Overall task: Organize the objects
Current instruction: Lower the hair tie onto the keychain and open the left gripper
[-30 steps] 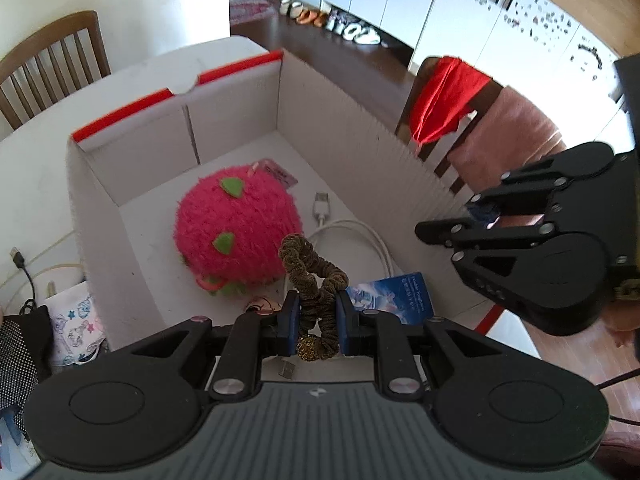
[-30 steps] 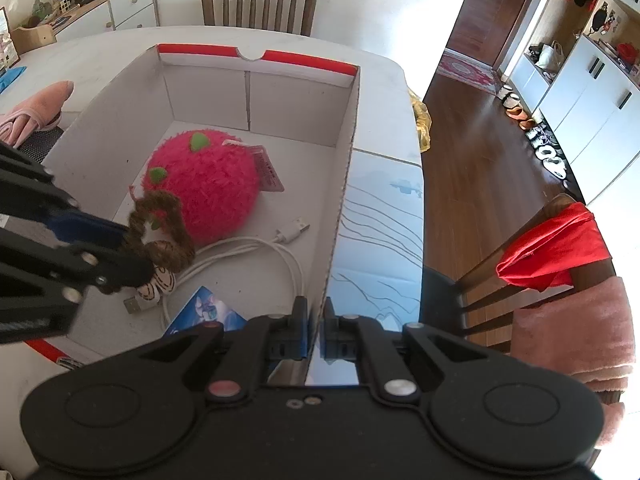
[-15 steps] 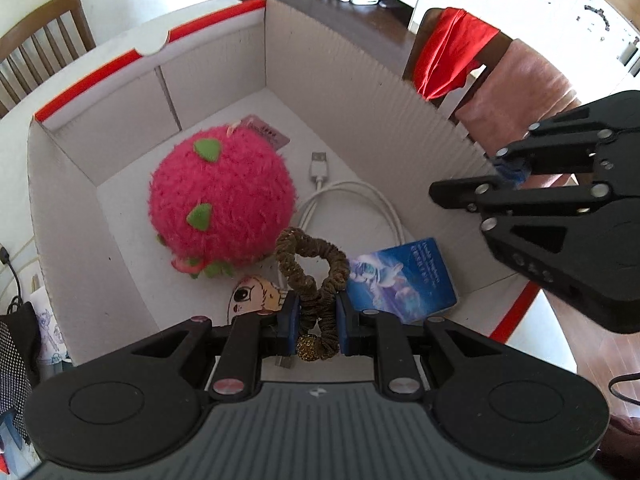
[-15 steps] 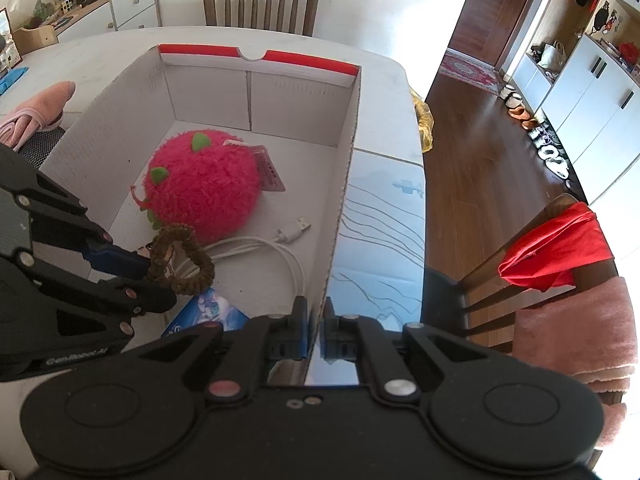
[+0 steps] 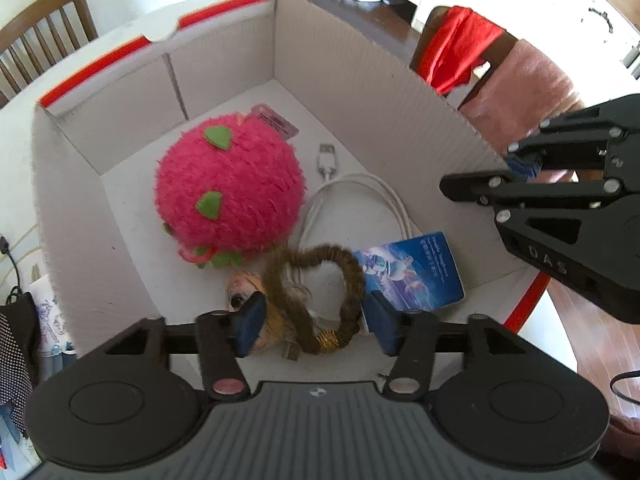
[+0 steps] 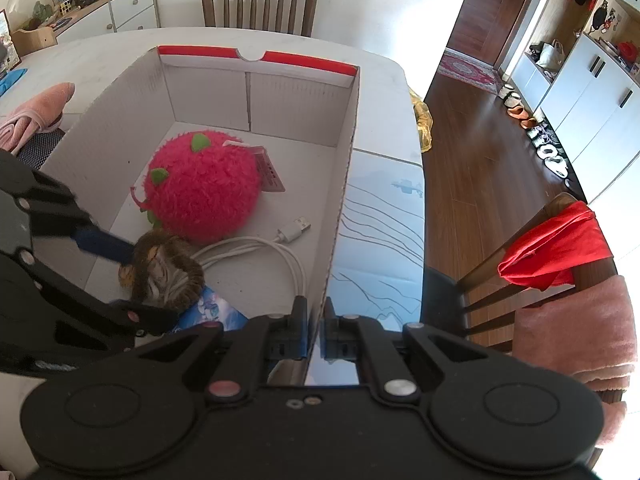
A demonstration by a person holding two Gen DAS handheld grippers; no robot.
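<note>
A brown hair scrunchie (image 5: 316, 300) hangs loose between the pads of my left gripper (image 5: 316, 320), which is open low inside the white cardboard box (image 5: 360, 92). The scrunchie also shows in the right wrist view (image 6: 168, 272). My right gripper (image 6: 316, 328) is shut on the box's right wall (image 6: 340, 200) at its near corner. In the box lie a pink plush strawberry (image 5: 228, 188), a white USB cable (image 5: 360, 188), a blue packet (image 5: 416, 272) and a small cartoon figure (image 5: 244, 292).
The box stands on a white table (image 6: 380, 80). A chair with red cloth (image 6: 556, 244) and a pink towel stands to the right. Another chair (image 6: 260, 4) is at the table's far side. A pink slipper (image 6: 36, 108) lies left of the box.
My left gripper has opened and let the scrunchie loose, low over the box floor. It moved down into the box over the last second. My right gripper has stayed put on the wall.
</note>
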